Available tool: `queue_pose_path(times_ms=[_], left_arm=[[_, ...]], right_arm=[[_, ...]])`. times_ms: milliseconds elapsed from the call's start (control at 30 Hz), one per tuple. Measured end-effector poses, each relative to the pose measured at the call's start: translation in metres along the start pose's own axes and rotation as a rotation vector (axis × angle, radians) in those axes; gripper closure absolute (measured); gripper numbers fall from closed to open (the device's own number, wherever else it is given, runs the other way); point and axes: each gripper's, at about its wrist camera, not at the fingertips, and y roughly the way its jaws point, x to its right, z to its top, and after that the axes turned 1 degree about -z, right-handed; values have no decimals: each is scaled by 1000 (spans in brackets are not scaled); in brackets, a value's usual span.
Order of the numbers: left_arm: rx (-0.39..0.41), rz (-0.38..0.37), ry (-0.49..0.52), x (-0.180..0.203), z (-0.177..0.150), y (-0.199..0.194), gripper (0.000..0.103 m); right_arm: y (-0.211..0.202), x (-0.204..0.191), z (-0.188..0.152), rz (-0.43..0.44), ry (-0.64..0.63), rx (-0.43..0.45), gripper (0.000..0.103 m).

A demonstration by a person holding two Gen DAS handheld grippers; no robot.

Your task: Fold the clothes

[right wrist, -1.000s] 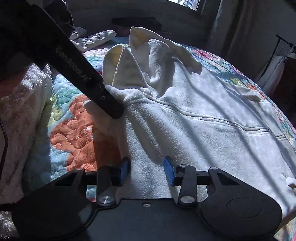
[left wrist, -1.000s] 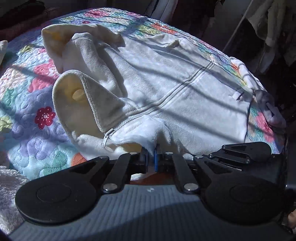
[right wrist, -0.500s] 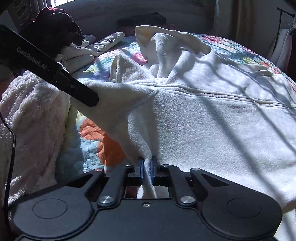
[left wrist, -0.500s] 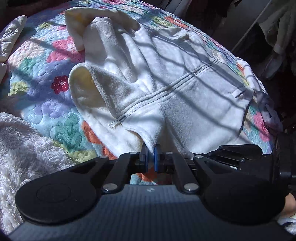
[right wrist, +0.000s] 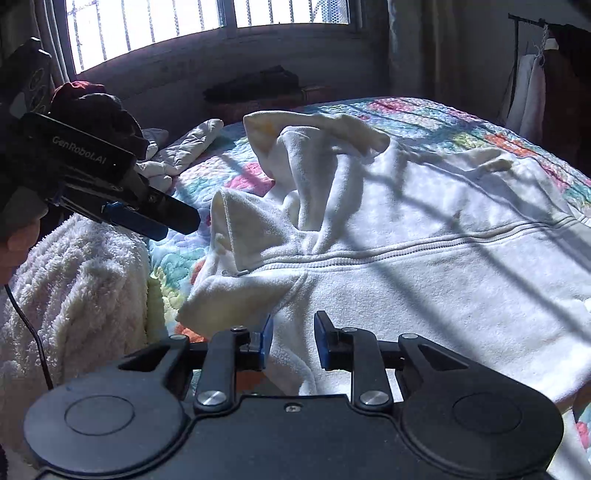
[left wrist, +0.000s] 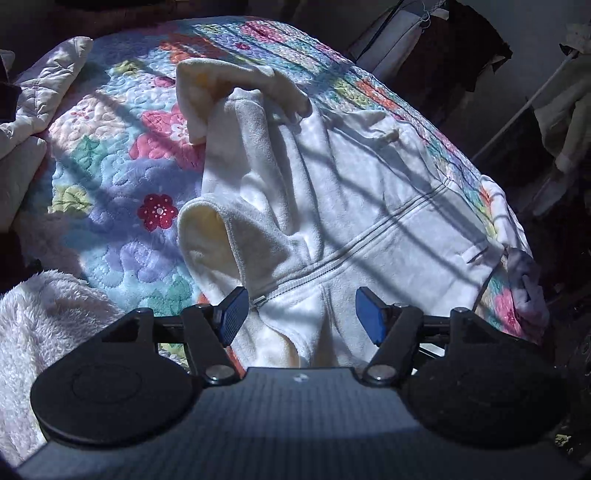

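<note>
A white fleece zip hoodie [left wrist: 332,206] lies spread on the floral quilt [left wrist: 110,192], its hood [left wrist: 236,99] rumpled at the far end. It also shows in the right wrist view [right wrist: 424,251]. My left gripper [left wrist: 301,314] is open and empty, hovering over the near shoulder by the zipper pull [left wrist: 256,300]. My right gripper [right wrist: 293,341] is open and empty, just above the near fleece edge. The left gripper also appears in the right wrist view [right wrist: 147,218], raised at left.
A fluffy white blanket [right wrist: 74,288] lies at the left bed edge. Quilted pale clothes [right wrist: 188,147] and a dark red garment [right wrist: 92,103] lie near the head. A clothes rack [left wrist: 554,122] stands to the right. A barred window [right wrist: 207,22] is behind.
Both grippers were shut on the near fleece edge half a second ago; both have opened and let it drop. The left gripper has pulled up and back.
</note>
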Motion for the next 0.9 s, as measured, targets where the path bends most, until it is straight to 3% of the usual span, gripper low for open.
queue_pose_path(times_ms=[67, 167, 267, 400, 500, 633, 667, 700, 767, 900], left_arm=[[41, -11, -27, -7, 16, -1, 36], [103, 41, -85, -20, 42, 8, 36], [181, 103, -148, -39, 67, 20, 33], [189, 211, -160, -67, 97, 51, 33], [144, 327, -71, -82, 123, 86, 32], [-26, 398, 168, -84, 155, 140, 31], [3, 409, 169, -86, 160, 145, 31], [28, 409, 161, -88, 166, 150, 31], [40, 300, 63, -103, 176, 156, 31], [138, 171, -67, -121, 168, 163, 33]], right_arm=[[-10, 2, 23, 26, 58, 73, 64], [-1, 5, 60, 70, 98, 104, 62], [29, 3, 100, 58, 67, 95, 56], [86, 7, 135, 81, 98, 36, 53], [129, 11, 152, 98, 147, -9, 53], [179, 10, 163, 46, 144, -35, 52], [187, 10, 166, 35, 151, -44, 52], [194, 10, 168, 25, 169, -57, 52], [197, 10, 172, 31, 179, -79, 52], [187, 4, 179, -27, 63, -87, 50]])
